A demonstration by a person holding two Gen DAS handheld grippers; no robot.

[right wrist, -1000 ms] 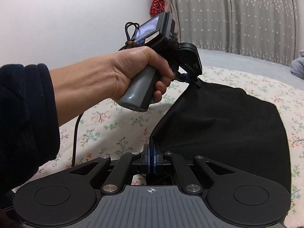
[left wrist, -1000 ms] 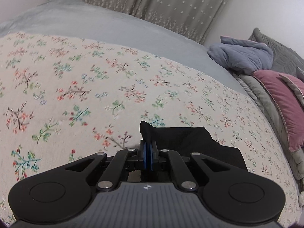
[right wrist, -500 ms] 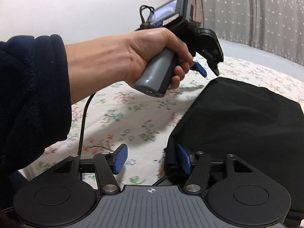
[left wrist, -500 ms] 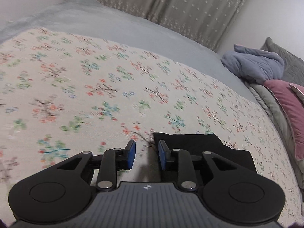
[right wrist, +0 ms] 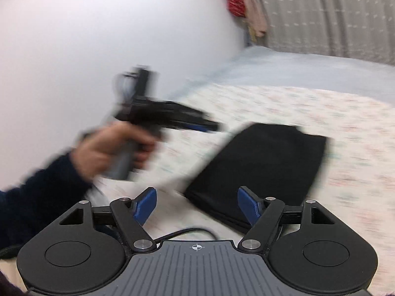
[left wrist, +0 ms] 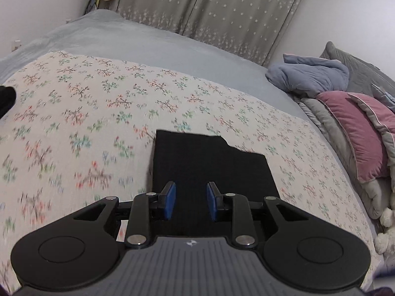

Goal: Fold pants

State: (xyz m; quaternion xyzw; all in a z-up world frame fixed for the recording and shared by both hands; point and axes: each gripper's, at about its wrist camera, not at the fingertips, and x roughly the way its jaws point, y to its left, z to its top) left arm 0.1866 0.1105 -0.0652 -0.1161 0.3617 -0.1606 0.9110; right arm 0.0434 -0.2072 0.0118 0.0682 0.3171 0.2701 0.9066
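The black pants [left wrist: 209, 162] lie folded into a flat rectangle on the floral bedspread [left wrist: 81, 113]. My left gripper [left wrist: 189, 202] is open and empty, held above the near edge of the pants. My right gripper [right wrist: 197, 206] is open and empty, above the near left corner of the pants [right wrist: 261, 162]. The right wrist view is blurred and shows the left gripper [right wrist: 205, 125] in a hand, left of the pants and apart from them.
A blue-grey blanket [left wrist: 153, 46] covers the far side of the bed. A blue bundle [left wrist: 311, 76], grey bedding and a pink pillow [left wrist: 358, 130] pile up at the right. Curtains [left wrist: 209, 9] hang behind. A black cable [right wrist: 187, 233] runs under my right gripper.
Both grippers have let go of the pants, opened wider and pulled back. The pants have dropped flat onto the bedspread in a folded rectangle.
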